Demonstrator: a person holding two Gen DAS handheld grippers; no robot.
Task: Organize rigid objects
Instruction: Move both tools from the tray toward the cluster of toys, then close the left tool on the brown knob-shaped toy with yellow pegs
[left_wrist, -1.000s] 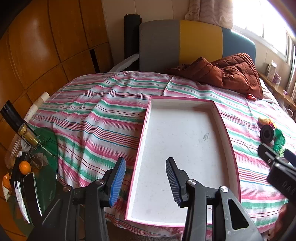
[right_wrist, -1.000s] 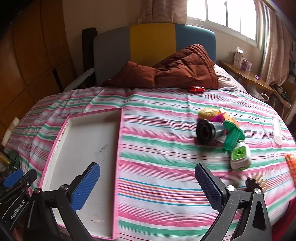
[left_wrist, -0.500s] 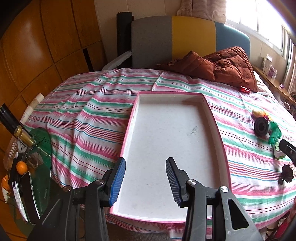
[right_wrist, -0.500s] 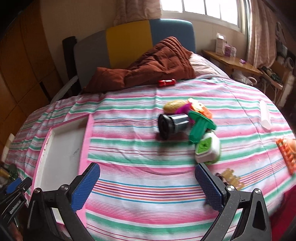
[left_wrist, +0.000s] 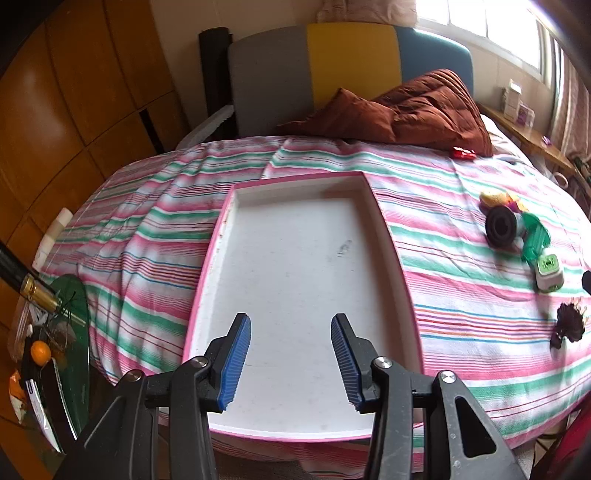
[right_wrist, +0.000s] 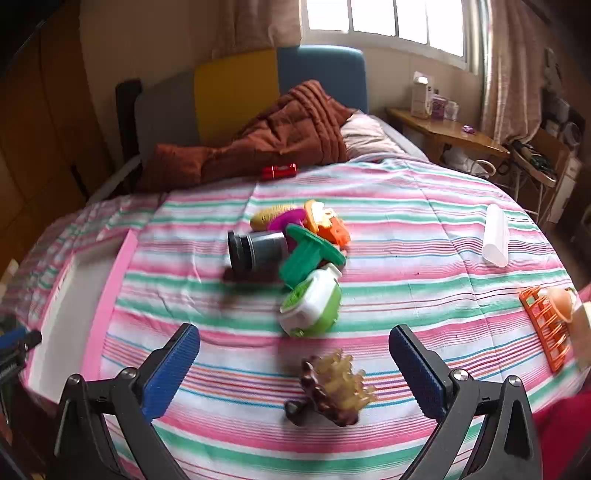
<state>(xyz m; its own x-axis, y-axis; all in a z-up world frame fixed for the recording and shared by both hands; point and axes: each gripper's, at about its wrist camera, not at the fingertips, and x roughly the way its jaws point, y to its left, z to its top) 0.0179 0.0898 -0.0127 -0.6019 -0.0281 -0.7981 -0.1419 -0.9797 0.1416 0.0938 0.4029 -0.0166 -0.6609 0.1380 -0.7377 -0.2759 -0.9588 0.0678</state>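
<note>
A white tray with a pink rim (left_wrist: 380, 206) lies on the striped bed, holding nothing. My left gripper (left_wrist: 291, 360) is open above the tray's near end. My right gripper (right_wrist: 295, 373) is open wide and empty, hovering over a brown and amber hair claw (right_wrist: 334, 387). Just beyond lie a green and white gadget (right_wrist: 312, 301), a green plastic piece (right_wrist: 310, 254), a grey cylinder (right_wrist: 255, 249) and a pile of small colourful toys (right_wrist: 314, 218). The same cluster shows in the left wrist view (left_wrist: 509, 229), right of the tray. The tray's edge (right_wrist: 110, 288) shows at the left of the right wrist view.
A red toy car (right_wrist: 279, 171) lies by the brown quilt (right_wrist: 280, 136) at the bed's head. A white tube (right_wrist: 495, 234) and an orange rack (right_wrist: 546, 325) lie at the right. A green glass side table (left_wrist: 70, 332) with clutter stands left of the bed.
My right gripper has swung right, from over the tray's edge to over the toy cluster and hair claw. My left gripper has drawn back a little; the tray looks farther and more centred.
</note>
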